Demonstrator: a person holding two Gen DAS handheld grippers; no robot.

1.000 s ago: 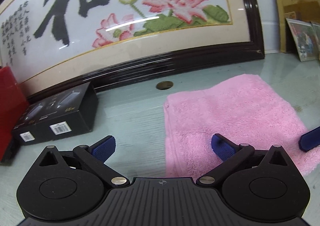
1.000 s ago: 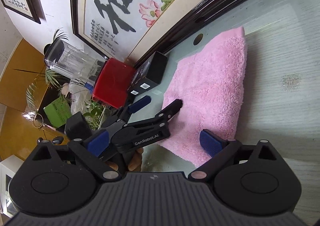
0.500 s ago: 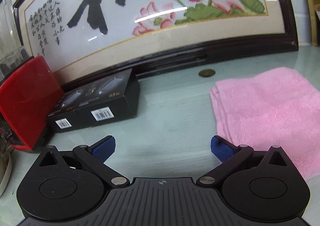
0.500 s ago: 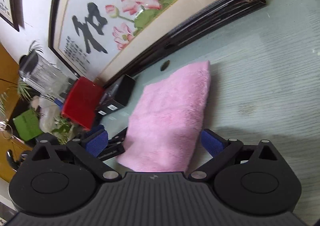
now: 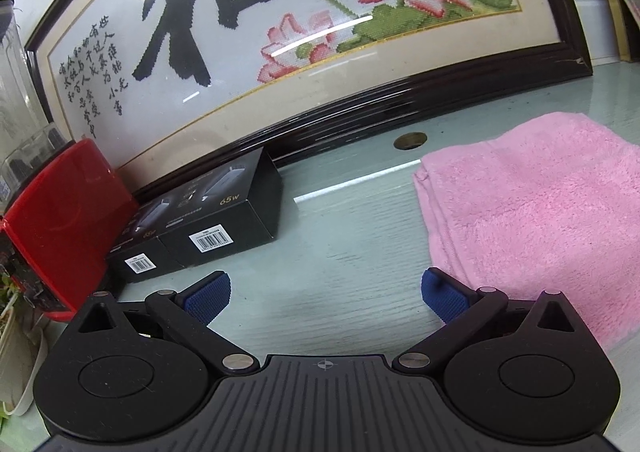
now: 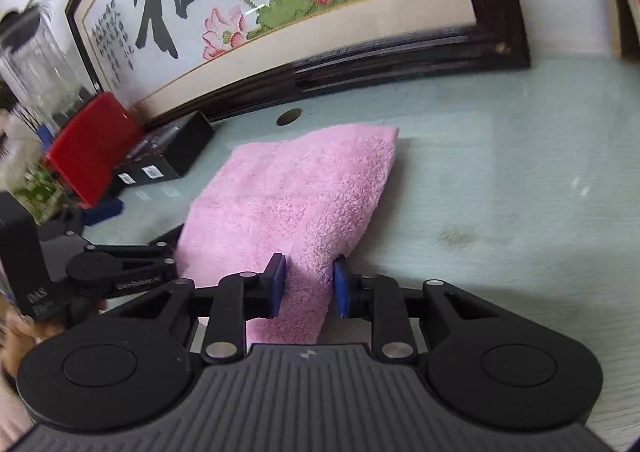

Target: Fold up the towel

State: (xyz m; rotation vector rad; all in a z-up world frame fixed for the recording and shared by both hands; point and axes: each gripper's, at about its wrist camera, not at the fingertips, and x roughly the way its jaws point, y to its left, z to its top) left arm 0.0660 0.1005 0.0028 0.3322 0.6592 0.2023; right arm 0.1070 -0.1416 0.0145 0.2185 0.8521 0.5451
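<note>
Table (image 5: 352, 236), pale green, runs ahead of both sets of jaws. Big framed picture (image 5: 304, 23) w/ lotus flowers and black characters leans at the back edge, far ahead of the jaws in both views.

Pink towel (image 6: 296, 191) lies folded on the table. R wrist view: its near corner sits between the jaws of the right gripper (image 6: 307, 284), which are closing; blue pads look right up against the fabric on both sides, towel bunched up between them. L wrist view shows the towel (image 5: 536, 211) ahead and to the right of the jaws, stacked layers visible along its left edge – R view doesn't show that.

Left gripper (image 5: 326, 294): jaws spread wide, only bare table between them, nothing pinched. R view alone shows this gripper (image 6: 120, 268) from outside, left of the towel's edge.

Red appliance (image 5: 60, 228) far left of the jaws, black boxes (image 5: 208, 219) beside it; barcodes readable only in L view. Small round hole (image 5: 410, 140) in the table, behind the towel.
</note>
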